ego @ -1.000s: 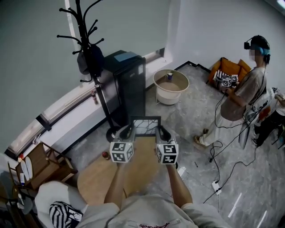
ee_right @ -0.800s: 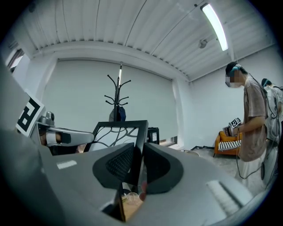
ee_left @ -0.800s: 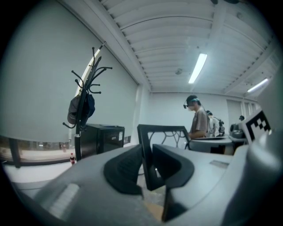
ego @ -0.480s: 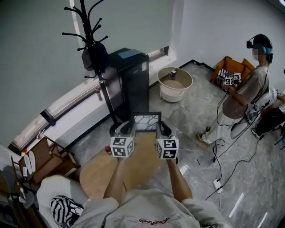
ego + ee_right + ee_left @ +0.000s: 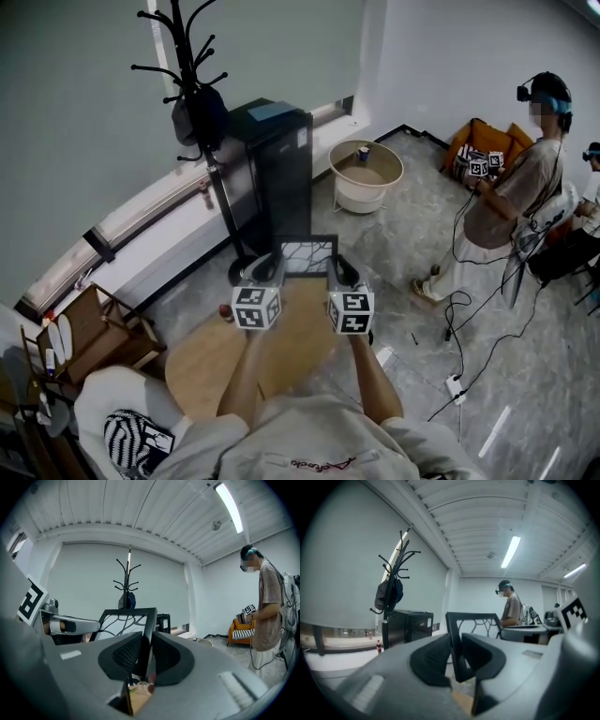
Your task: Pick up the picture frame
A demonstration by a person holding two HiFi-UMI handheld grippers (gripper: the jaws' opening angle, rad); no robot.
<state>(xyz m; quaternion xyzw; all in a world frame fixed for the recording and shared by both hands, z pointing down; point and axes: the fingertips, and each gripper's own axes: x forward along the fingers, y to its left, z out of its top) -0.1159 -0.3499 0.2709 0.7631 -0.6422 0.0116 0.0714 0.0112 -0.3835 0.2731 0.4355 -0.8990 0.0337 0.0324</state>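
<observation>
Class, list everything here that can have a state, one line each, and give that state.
Frame: upright, gripped on both side edges.
Left gripper: shut on the frame's left edge.
Right gripper: shut on the frame's right edge.
Coat rack: standing, with a dark bag hung on it.
Ceiling light: on.

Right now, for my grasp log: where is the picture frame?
In the head view's centre, the picture frame stands upright, clamped at its side edges by the left gripper and right gripper, between round table and black cabinet.
</observation>
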